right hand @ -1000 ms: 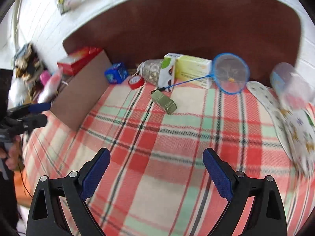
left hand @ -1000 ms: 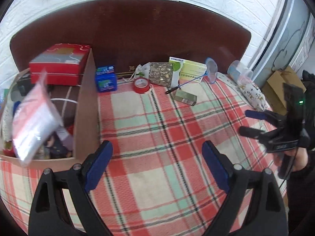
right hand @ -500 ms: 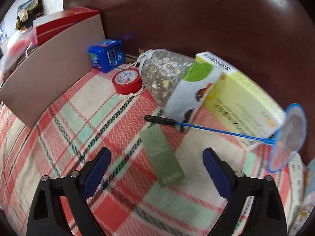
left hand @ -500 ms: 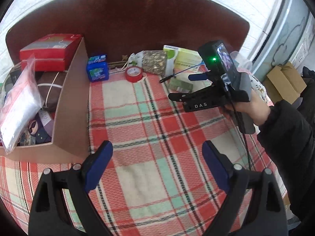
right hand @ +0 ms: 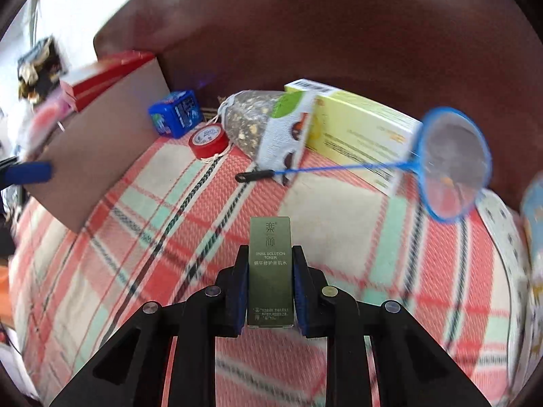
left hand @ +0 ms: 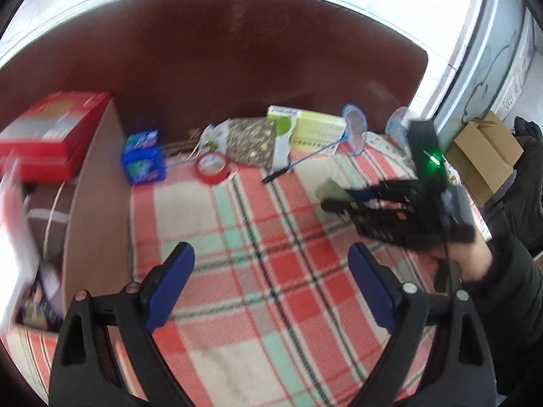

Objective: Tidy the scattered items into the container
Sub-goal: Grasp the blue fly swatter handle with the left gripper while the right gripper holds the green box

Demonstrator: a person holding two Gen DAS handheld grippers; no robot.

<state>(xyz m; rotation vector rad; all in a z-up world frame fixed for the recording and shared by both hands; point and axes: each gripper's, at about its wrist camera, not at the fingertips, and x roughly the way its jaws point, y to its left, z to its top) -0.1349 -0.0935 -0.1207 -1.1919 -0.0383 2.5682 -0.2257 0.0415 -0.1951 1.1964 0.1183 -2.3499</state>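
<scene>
My right gripper [right hand: 270,254] has its jaws closing around a slim green toner box [right hand: 270,271], and both blue pads press on its sides just above the plaid cloth. In the left wrist view that gripper [left hand: 339,200] is a blurred dark shape at the right, held by a person's hand [left hand: 475,257]. My left gripper [left hand: 269,249] stands open and empty over the cloth. The cardboard container [left hand: 91,203] is at the left with several items inside. Along the headboard lie a blue pack [left hand: 144,161], a red tape roll [left hand: 212,168], a seed bag [left hand: 253,140], a yellow-green carton [left hand: 315,125] and a blue hand net [right hand: 454,162].
A red box [left hand: 51,135] rests on the container's far end. A dark brown headboard [left hand: 254,68] closes off the back. A patterned cloth [right hand: 505,237] and a plastic cup [left hand: 397,125] lie at the right edge. A brown carton [left hand: 485,156] stands on the floor beyond.
My right gripper moved in over the green toner box and its jaws closed from wide open onto it. The left gripper shifted forward a little and stayed open.
</scene>
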